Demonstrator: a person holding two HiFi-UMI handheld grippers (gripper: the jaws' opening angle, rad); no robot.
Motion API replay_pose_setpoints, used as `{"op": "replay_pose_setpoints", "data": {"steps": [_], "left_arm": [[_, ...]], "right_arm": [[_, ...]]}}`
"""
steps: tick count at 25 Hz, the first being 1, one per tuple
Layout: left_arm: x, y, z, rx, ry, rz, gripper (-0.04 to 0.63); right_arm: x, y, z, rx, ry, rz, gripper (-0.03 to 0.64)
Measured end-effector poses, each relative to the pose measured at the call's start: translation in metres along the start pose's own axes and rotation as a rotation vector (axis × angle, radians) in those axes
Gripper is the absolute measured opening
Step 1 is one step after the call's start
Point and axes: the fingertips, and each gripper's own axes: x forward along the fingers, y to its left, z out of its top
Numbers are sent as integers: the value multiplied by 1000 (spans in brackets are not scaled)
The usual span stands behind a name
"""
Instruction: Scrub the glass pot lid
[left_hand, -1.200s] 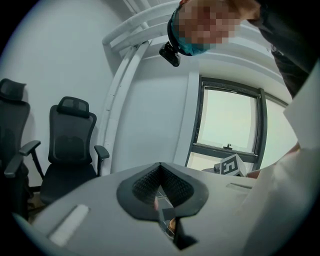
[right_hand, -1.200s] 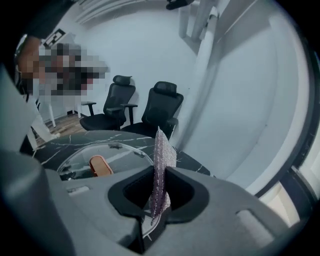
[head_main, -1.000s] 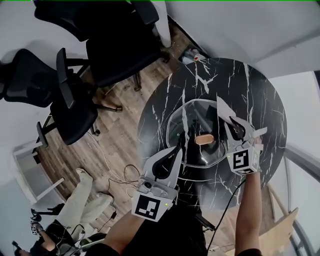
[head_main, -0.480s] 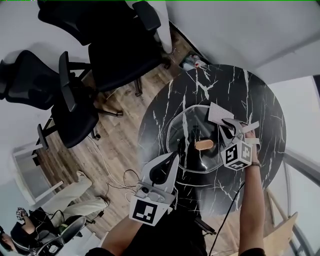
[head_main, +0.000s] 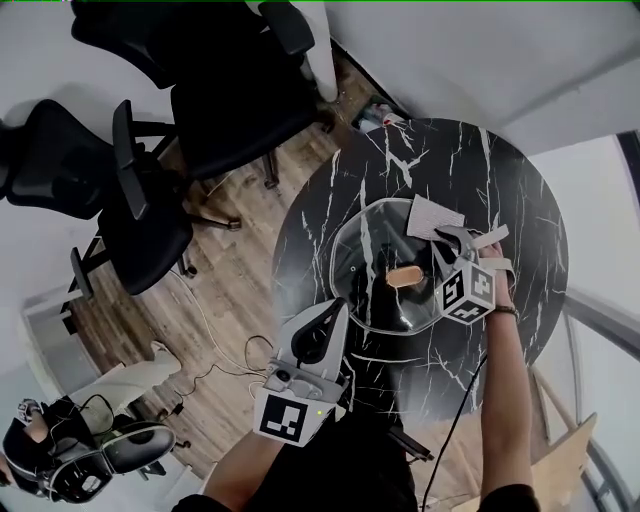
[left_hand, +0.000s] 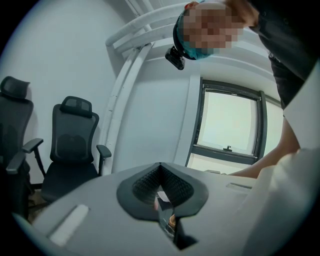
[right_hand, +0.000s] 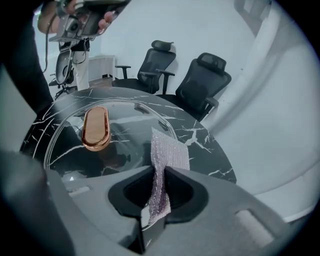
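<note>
The glass pot lid (head_main: 365, 250) with its copper handle (head_main: 407, 275) lies flat on the round black marble table (head_main: 510, 200). My right gripper (head_main: 452, 238) hangs over the lid's right rim, shut on a pale mesh scrub cloth (head_main: 430, 218). In the right gripper view the cloth (right_hand: 169, 152) stands pinched between the jaws of my right gripper (right_hand: 159, 172), with the lid (right_hand: 130, 125) and handle (right_hand: 95, 127) just beyond. My left gripper (head_main: 338, 310) hovers by the table's near-left edge, off the lid. It points up at a wall, and the left gripper (left_hand: 160, 167) looks shut and empty.
Black office chairs (head_main: 150, 200) stand on the wood floor left of the table, with cables (head_main: 240, 350) trailing on the floor. A small object (head_main: 385, 120) sits by the table's far edge. The left gripper view shows chairs (left_hand: 70, 145) and a window (left_hand: 232, 125).
My right gripper has carried the cloth up and left, from beside the lid onto its right rim. The left gripper has barely shifted.
</note>
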Motion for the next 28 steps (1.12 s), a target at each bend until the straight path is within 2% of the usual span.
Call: {"op": "replay_pose_setpoints", "data": {"steps": [28], "left_arm": [[-39, -10, 3, 9, -19, -1, 2]], "right_arm": [[-30, 48, -28, 178, 76, -44, 58]]}}
